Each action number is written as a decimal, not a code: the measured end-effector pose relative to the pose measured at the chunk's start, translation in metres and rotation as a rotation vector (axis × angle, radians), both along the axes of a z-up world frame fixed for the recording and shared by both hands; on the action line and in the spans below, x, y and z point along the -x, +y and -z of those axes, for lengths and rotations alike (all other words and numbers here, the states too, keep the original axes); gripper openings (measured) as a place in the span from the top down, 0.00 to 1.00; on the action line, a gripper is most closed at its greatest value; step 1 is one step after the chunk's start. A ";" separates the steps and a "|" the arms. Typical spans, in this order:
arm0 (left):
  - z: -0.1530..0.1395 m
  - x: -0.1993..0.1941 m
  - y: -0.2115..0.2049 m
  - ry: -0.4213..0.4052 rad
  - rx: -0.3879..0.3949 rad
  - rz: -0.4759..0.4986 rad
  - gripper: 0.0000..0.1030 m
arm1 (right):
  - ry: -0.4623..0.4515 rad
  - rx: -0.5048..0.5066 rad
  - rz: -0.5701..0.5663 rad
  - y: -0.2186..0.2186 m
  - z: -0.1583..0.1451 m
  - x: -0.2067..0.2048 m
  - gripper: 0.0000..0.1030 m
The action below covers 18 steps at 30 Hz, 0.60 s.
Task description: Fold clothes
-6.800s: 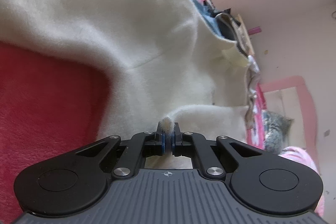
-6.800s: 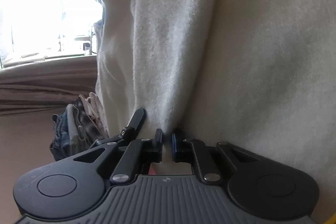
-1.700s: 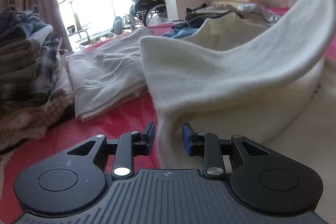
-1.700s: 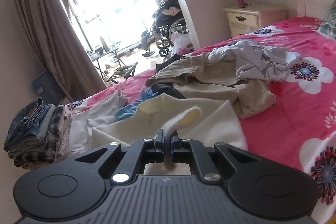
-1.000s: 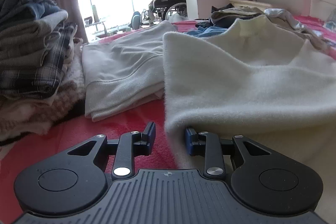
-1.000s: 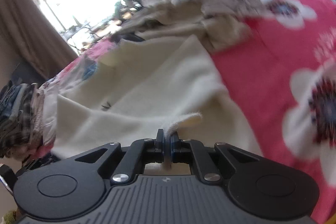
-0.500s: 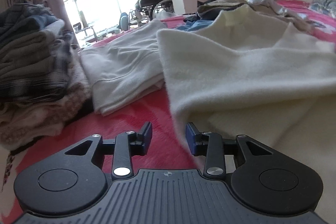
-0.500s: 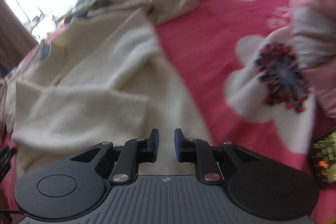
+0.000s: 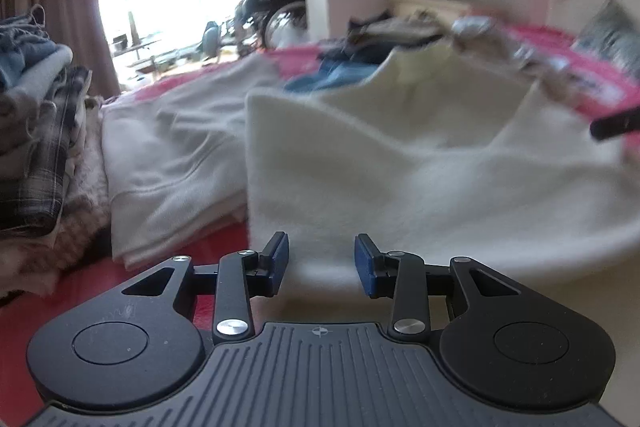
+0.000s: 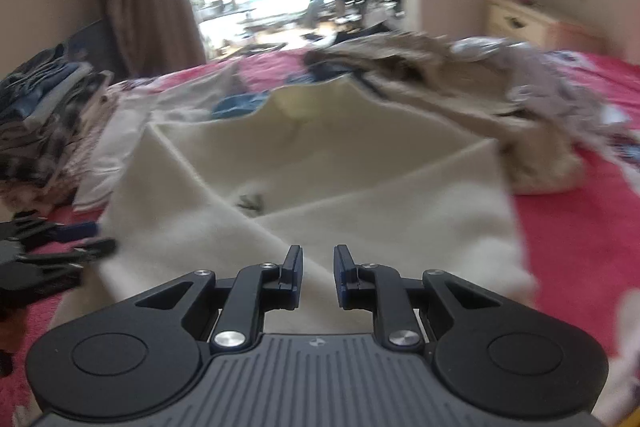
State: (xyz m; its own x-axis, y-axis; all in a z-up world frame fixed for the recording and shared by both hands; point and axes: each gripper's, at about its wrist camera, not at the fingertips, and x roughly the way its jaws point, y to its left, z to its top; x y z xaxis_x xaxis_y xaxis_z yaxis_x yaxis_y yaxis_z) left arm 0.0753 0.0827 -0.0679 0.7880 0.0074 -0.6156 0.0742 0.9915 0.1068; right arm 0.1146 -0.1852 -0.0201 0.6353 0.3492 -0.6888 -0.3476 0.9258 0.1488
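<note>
My left tool (image 9: 321, 264) hangs with jaws apart, empty, over the near edge of the fluffy cream-white sweater (image 9: 420, 163) that lies on the red floral bed (image 10: 580, 227), both sleeves folded across it. My right tool (image 10: 316, 277) is parted too, gripping nothing above the sweater's hem.
</note>
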 end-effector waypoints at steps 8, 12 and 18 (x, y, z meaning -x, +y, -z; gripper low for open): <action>-0.004 0.010 0.025 -0.043 0.072 -0.002 0.62 | 0.053 0.065 -0.092 0.023 0.015 -0.030 0.81; -0.002 0.003 0.032 -0.042 0.094 -0.015 0.62 | -0.042 -0.034 -0.249 0.060 -0.024 -0.030 0.81; 0.012 0.006 0.036 -0.036 0.144 -0.077 0.62 | -0.041 -0.051 -0.512 0.171 -0.021 -0.064 0.81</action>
